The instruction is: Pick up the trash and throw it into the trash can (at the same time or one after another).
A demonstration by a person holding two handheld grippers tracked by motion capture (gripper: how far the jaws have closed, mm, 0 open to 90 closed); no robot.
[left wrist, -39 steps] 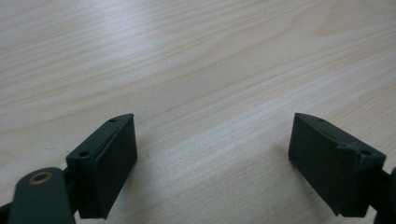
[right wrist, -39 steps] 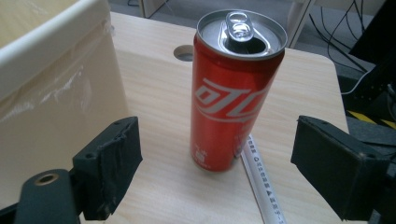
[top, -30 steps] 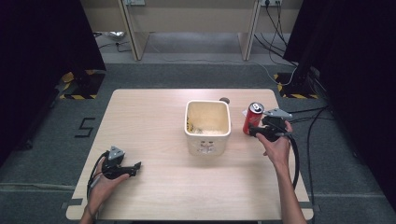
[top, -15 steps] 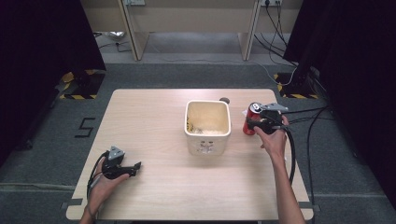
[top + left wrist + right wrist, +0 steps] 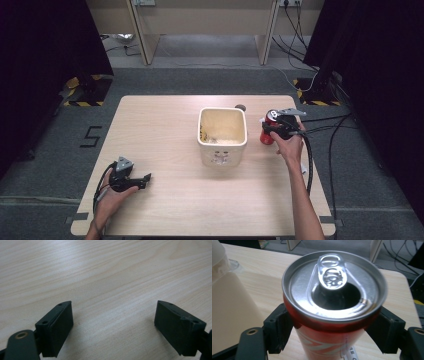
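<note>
A red aluminium can (image 5: pixel 332 312), cylindrical with an opened silver top and pull tab, stands upright on the pale wood-grain tabletop (image 5: pixel 165 130) just right of a square cream tub (image 5: pixel 222 135). The right gripper (image 5: pixel 270 131) has just been closing its black jaws around the can's sides. The left gripper (image 5: pixel 145 180) rests near-left, jaws open and empty.

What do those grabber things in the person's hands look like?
Each hand holds a black tool. The left gripper has two flat, blocky black jaws with little screw holes and a brass-ringed hole. The right gripper has the same jaws. Both carry a grey three-cornered plate on top and trail a black cable. The forearms are bare, with no sleeves.
</note>
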